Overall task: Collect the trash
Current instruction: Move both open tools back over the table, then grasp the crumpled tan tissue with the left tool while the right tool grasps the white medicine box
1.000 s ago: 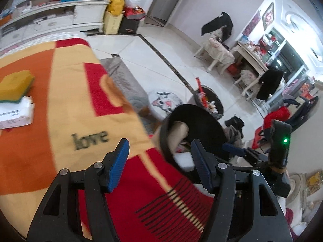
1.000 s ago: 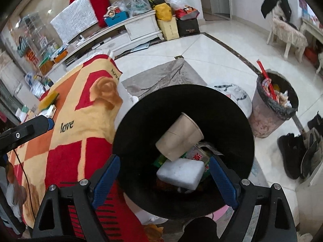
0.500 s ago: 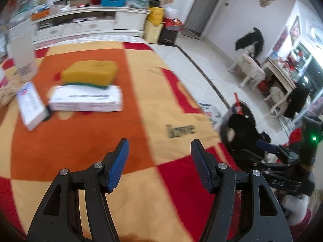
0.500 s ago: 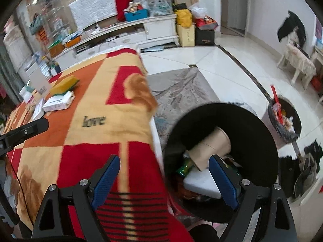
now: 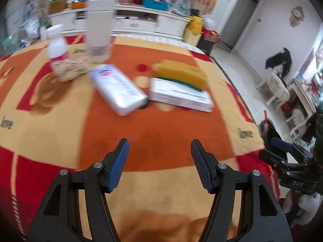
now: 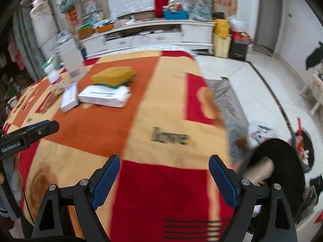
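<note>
- Left gripper point(image 5: 159, 161): jaws spread, empty, above the blanket point(image 5: 161, 129).
- Right gripper point(image 6: 164, 178): jaws spread, empty.
- White boxes point(image 5: 180, 95) point(image 5: 119, 87) lie on the blanket.
- Black bin point(image 6: 282, 161) beside the blanket edge contains a paper cup point(image 6: 260, 170).

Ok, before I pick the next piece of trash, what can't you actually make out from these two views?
- Print on the white box and flat packet: motion blur, both views.
- Black bin contents: right wrist view shows only a paper cup; the right gripper covers the rest.
- Crumpled beige item: too blurred to identify.
- Small bottle label: blurred.
</note>
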`<state>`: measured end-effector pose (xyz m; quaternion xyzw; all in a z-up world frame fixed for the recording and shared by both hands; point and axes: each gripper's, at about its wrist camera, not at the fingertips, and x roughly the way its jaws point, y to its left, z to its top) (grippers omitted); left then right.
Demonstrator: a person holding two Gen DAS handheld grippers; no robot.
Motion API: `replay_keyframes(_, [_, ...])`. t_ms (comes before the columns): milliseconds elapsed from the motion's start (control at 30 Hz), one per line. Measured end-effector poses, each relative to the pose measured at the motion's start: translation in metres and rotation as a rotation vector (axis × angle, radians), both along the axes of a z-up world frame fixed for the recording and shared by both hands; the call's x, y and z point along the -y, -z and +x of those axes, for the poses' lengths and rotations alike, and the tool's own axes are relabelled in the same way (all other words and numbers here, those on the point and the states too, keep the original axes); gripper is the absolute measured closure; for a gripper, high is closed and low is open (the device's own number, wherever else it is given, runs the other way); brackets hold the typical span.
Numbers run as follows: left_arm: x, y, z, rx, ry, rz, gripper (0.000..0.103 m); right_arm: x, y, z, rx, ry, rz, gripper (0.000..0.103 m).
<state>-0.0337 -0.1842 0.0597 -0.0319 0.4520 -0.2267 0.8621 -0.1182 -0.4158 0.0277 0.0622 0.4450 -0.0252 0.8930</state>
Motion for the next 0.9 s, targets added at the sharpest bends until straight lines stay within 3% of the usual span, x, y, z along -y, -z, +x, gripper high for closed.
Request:
replay_keyframes(367, [-0.096,0.005,0.046,-0.015,-0.207,-0.007,0.041,-0.064,0.009,0.052,-0.014,-0.142,0.044,0.015])
replay_keyframes(567, [-0.11,0.0,0.087,0.0,-0.254,-0.04,0.04,-0.087,0.004,0.081,-0.009,-0.188,0.1,0.015])
replay_keyframes(733, [-0.11,-0.003,0.128,0.032,-0.257,-0.041,0.034,-0.107,0.002,0.097,-0.011,-0.246,0.102,0.015])
replay_keyframes(900, [-0.102,0.008,0.159,0.025,-0.268,0.003,0.033,-0.123,0.001,0.108,-0.009,-0.29,0.095,0.015])
